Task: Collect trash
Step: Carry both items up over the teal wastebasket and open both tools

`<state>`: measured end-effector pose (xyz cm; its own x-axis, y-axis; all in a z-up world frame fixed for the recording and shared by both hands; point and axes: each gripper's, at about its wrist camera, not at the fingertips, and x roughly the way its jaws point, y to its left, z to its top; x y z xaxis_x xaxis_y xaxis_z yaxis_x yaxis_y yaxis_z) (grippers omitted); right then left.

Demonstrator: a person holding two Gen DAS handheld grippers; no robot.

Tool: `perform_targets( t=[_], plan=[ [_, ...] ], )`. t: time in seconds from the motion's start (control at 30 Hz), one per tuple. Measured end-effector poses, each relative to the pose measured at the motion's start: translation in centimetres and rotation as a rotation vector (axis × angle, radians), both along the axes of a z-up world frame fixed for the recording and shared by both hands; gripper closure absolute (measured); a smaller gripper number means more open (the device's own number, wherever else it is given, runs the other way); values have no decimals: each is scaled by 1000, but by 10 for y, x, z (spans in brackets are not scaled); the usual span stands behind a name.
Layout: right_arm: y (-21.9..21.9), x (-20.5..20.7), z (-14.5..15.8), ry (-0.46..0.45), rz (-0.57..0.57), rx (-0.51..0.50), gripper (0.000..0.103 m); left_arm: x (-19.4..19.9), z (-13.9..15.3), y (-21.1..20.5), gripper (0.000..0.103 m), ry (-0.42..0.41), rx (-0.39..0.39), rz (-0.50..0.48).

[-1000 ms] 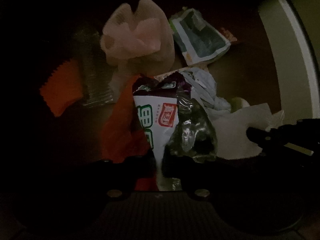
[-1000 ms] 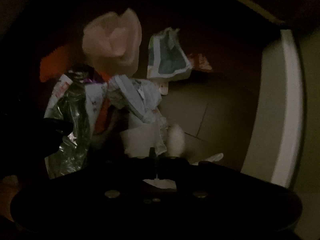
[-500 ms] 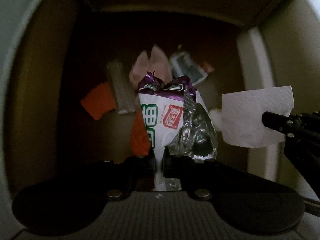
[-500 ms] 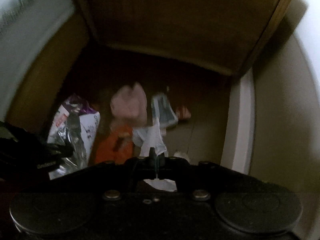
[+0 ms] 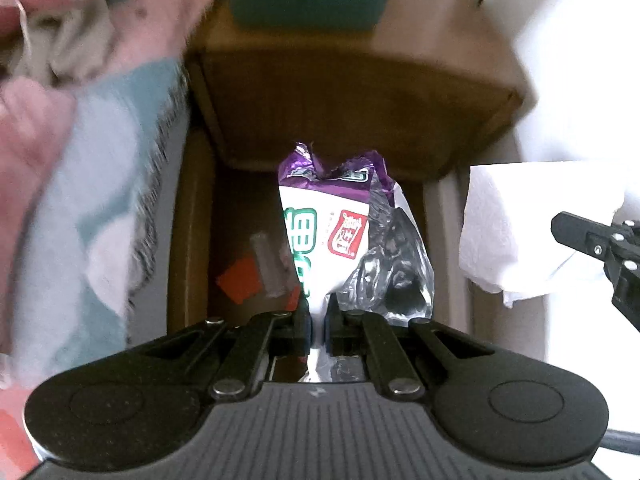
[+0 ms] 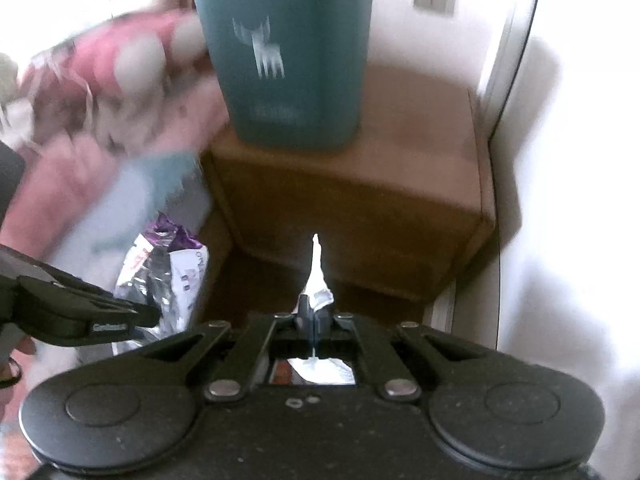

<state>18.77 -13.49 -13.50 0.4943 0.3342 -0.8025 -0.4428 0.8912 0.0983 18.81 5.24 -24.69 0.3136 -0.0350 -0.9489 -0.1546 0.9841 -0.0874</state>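
Observation:
My left gripper (image 5: 317, 322) is shut on a white and purple snack wrapper (image 5: 340, 232) with a silver inside, held up above the floor gap. The wrapper also shows at the left of the right wrist view (image 6: 164, 276). My right gripper (image 6: 314, 320) is shut on a white paper tissue (image 6: 316, 268), seen edge-on. In the left wrist view the tissue (image 5: 520, 224) hangs at the right, held by the right gripper (image 5: 568, 232). An orange wrapper (image 5: 240, 280) and a clear wrapper (image 5: 270, 268) lie on the floor below.
A brown wooden cabinet (image 6: 360, 184) stands ahead with a teal bin (image 6: 288, 52) on top. A bed with pink and light blue bedding (image 5: 80, 160) fills the left. A white wall (image 6: 560, 160) is at the right.
Both grippers have risen out of the dark floor gap, carrying the snack wrapper and the tissue up with them. The other trash stays below. The cabinet top and teal bin have come into view.

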Motion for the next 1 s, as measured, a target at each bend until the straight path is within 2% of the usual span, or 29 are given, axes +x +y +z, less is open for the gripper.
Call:
perform_targets(
  t=[0.27, 0.37, 0.47, 0.7, 0.83, 1.0],
  plan=[
    [12, 41, 125, -169, 30, 98, 103, 33, 130, 17, 97, -160, -32, -20],
    [19, 61, 157, -241, 37, 106, 103, 52, 168, 18, 97, -215, -34, -25],
    [25, 83, 181, -304, 37, 112, 103, 71, 204, 21, 97, -285, 0, -34],
    [48, 129, 216, -384, 26, 132, 103, 131, 270, 42, 97, -394, 11, 15],
    [63, 154, 226, -405, 19, 141, 103, 162, 295, 52, 97, -434, 37, 33],
    [83, 187, 229, -404, -2, 155, 103, 204, 306, 63, 97, -448, 56, 58]
  ],
)
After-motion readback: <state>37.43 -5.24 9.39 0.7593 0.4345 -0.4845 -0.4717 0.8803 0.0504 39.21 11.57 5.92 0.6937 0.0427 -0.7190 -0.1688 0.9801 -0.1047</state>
